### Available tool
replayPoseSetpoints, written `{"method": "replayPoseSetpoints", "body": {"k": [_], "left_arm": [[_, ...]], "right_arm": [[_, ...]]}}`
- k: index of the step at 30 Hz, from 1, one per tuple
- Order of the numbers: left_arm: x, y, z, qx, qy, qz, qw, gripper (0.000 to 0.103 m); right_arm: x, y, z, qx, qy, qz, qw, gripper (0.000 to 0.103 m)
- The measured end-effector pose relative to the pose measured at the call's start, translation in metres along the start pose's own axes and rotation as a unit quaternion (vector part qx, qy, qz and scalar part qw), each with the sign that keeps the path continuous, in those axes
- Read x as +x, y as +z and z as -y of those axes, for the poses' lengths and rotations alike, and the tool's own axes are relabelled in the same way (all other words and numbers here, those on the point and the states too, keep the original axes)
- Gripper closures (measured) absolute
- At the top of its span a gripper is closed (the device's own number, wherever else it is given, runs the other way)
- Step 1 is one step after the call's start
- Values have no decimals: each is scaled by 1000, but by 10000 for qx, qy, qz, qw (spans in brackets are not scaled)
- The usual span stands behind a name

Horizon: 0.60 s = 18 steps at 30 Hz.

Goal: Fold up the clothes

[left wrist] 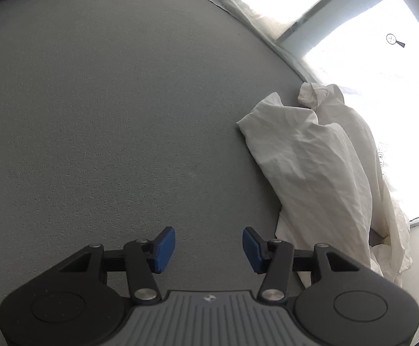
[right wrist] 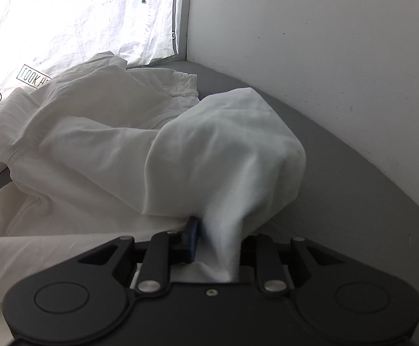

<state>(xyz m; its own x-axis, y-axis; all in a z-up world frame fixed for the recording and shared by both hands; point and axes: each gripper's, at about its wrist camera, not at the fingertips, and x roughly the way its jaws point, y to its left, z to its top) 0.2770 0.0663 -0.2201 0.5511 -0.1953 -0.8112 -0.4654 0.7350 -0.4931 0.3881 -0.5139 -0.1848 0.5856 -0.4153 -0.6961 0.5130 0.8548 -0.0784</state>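
garment (left wrist: 319, 155) on bed (left wrist: 108, 101), right of left gripper (left wrist: 209, 248)

You had one white garment (right wrist: 99, 150) in a loose, rumpled heap on the grey surface, unfolded. Its cloth was thin and creased, with a stitched hem and a ribbed band showing near the far end. One fold rose in a rounded hump at the near right, and from there the cloth narrowed into a bunched strip running down toward you. In your left view the garment (left wrist: 319, 167) lay at the right edge of the surface, against the bright printed sheet, with a puffed fold in front and a crumpled peak behind it.
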Motion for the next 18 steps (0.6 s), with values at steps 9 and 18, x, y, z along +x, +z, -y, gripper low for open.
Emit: {"method": "replayPoseSetpoints", "body": {"k": [9,18], "left_arm": [[34,33,24,-351,-587,198,9975,23],[76,70,56,-257,-524,288,9979,19]], "right_arm": [[10,-18,31,654,-56,149,9977,19],[16,-33,35,824,-230,473,9952,0]]}}
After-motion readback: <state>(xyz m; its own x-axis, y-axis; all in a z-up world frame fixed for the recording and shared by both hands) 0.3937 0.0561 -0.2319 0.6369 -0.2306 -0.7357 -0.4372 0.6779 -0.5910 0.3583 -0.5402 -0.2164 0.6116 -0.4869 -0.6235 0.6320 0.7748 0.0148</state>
